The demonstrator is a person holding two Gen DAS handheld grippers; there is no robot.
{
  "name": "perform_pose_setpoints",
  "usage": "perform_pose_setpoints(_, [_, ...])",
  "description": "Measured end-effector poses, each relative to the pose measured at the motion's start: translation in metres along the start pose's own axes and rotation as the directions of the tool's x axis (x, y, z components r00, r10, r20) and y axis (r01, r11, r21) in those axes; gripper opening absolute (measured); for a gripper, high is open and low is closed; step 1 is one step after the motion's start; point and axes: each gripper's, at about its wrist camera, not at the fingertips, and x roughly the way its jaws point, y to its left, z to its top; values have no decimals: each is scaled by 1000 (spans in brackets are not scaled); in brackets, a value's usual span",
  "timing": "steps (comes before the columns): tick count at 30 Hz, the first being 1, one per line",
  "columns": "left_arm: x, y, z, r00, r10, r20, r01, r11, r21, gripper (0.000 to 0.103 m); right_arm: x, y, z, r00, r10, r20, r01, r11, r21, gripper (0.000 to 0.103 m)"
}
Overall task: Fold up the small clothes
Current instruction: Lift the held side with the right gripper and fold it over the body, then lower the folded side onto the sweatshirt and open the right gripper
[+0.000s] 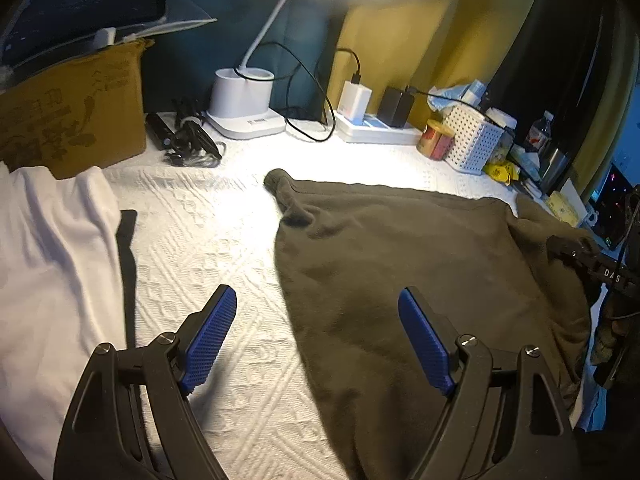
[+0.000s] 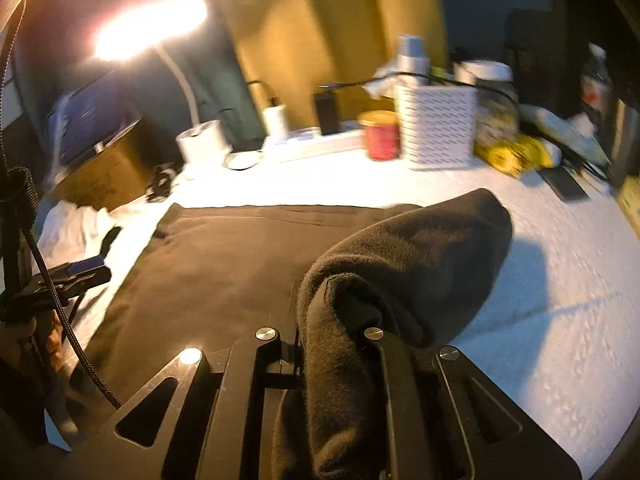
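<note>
On the white quilted cover (image 1: 208, 216), seen from the left wrist: a dark brown garment (image 1: 420, 264) lies spread flat, its far corner bunched toward the lamp base (image 1: 242, 106). Left gripper (image 1: 318, 340) hangs above the cover at the garment's left edge, blue pads (image 1: 212, 340) spread wide, nothing between them. White cloth (image 1: 52, 260) lies rumpled at left, a dark strip just beside it. Cardboard box (image 1: 76, 112) behind that. Along the back: tangled black cables (image 1: 188, 140), power strip (image 1: 376, 130) with chargers plugged in, red tin (image 1: 436, 140), white perforated basket (image 1: 472, 140). At the right edge the right gripper (image 1: 592, 264) shows as a black bar at the garment's lifted right side; its jaws are out of sight here.

From the right wrist, picture blurred: right gripper (image 2: 336, 320) is clamped on the garment (image 2: 224, 264). Fabric bulges up out of the closed jaws in a thick fold and hides the pads. The gripped edge is lifted off the cover (image 2: 560, 300) and doubles over toward the middle; the rest lies flat. Left gripper (image 2: 80, 272) shows small at far left, beside the white cloth (image 2: 76, 228). Tin (image 2: 382, 136) and basket (image 2: 438, 124) stand behind, lamp (image 2: 148, 26) glaring above.
</note>
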Motion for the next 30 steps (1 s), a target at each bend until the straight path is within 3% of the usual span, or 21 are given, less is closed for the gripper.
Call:
perform_pose_setpoints(17, [-30, 24, -11, 999, -3, 54, 5, 999, -37, 83, 44, 105, -6, 989, 113, -97, -129, 977, -171, 14])
perform_pose_setpoints(26, [-42, 32, -20, 998, 15, 64, -11, 998, -65, 83, 59, 133, -12, 983, 97, -155, -123, 979, -164, 17])
perform_pose_setpoints(28, [-46, 32, -21, 997, 21, 68, -17, 998, -60, 83, 63, 140, -16, 979, 94, -182, -128, 975, -182, 24])
perform_pose_setpoints(30, [-49, 32, -22, 997, 29, 70, -25, 998, -58, 83, 66, 151, -21, 974, 98, -205, -143, 966, -216, 50])
